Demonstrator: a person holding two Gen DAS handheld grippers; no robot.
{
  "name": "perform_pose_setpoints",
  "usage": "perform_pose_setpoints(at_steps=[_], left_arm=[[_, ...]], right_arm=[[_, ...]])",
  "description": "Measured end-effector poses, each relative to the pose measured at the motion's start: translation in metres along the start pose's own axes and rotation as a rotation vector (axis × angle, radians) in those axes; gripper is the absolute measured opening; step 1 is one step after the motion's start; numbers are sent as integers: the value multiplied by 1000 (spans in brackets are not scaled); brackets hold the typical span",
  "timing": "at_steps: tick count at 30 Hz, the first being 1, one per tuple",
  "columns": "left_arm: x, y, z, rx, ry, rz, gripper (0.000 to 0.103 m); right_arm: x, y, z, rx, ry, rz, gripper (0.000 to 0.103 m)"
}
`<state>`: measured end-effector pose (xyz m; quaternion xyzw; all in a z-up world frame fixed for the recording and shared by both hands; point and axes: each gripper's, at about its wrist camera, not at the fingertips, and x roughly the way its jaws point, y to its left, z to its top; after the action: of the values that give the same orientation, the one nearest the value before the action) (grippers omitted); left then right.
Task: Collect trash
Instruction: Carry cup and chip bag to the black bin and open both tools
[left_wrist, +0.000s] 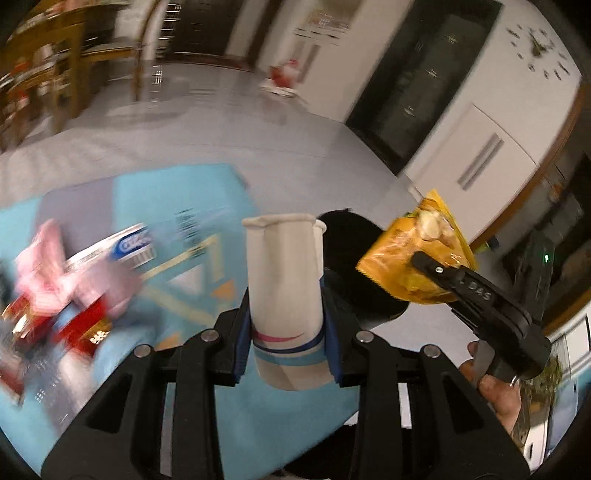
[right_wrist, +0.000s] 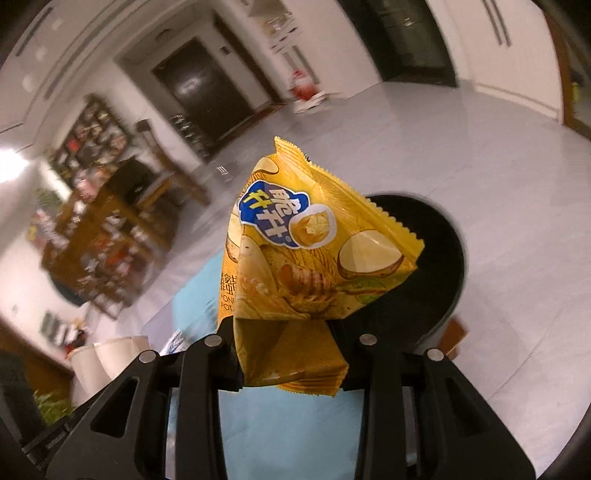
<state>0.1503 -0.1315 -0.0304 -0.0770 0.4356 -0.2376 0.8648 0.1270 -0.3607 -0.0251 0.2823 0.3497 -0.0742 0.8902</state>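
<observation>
Left wrist view: blurred wrappers and a toothpaste box lie at the left of the frame on a blue mat. At centre, the left tongs grip a flattened paper cup, mouth end up, pads pressing both sides. The black bin shows just behind the cup, on the grey floor. At right, the right tongs clamp a yellow chip bag, with a hand below.

Right wrist view: the cup sits at lower left. At centre, the right tongs hold the bag; the bin opening lies behind it, right of centre.
</observation>
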Motion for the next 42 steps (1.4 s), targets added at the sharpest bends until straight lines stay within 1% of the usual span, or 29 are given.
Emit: perform_pose_setpoints(at_steps=[2,3,6,7,9,12,13,14,15,16,18,20,23,27,32,33,36,39,41,42], left_arm=[[28,-19,15,41,21,-36,34],[44,-30,23,66,41,-66,34],[77,-50,30,106,72,-95,35],[91,-56,33,117,81,-96,35],[107,-66,32,136,93,-85,35],[133,-72,38,135,115,-77,36],[144,-75,40,131,124,-73,45],[151,-75,41,129,133,-74,54],[154,-75,42,125,135,-69,65],[158,-74,42,126,134,-55,69],[161,-74,41,133,127,-41,71],[156,-70,36,131,113,-36,75],[139,-67,28,135,80,-24,81],[105,-63,10,160,24,-11,88],[53,-45,-15,204,-61,45,94],[44,-39,-20,205,-69,57,95],[13,-13,-34,185,-101,101,96],[-26,32,-47,116,-139,152,96],[-49,58,-52,74,-160,183,96],[-61,72,-53,56,-171,201,96]], right_arm=[[12,-8,7,-12,-1,-61,35],[17,-12,9,-10,1,-78,35],[31,-25,9,12,26,-114,35],[38,-30,9,22,39,-122,36],[45,-34,11,28,53,-133,37],[52,-43,15,52,50,-147,40],[52,-41,20,61,51,-142,47],[55,-43,20,70,58,-150,60],[55,-44,21,82,61,-170,62],[57,-47,21,100,68,-170,63],[54,-49,20,131,73,-153,63],[50,-49,21,129,61,-153,64],[44,-41,24,120,48,-126,65],[38,-25,26,91,48,-60,65],[34,2,18,29,60,-10,67],[34,4,17,23,67,-2,67],[37,22,4,-1,122,70,68],[40,42,-10,-48,170,121,68],[43,59,-22,-86,217,170,68],[46,74,-32,-112,254,212,68]])
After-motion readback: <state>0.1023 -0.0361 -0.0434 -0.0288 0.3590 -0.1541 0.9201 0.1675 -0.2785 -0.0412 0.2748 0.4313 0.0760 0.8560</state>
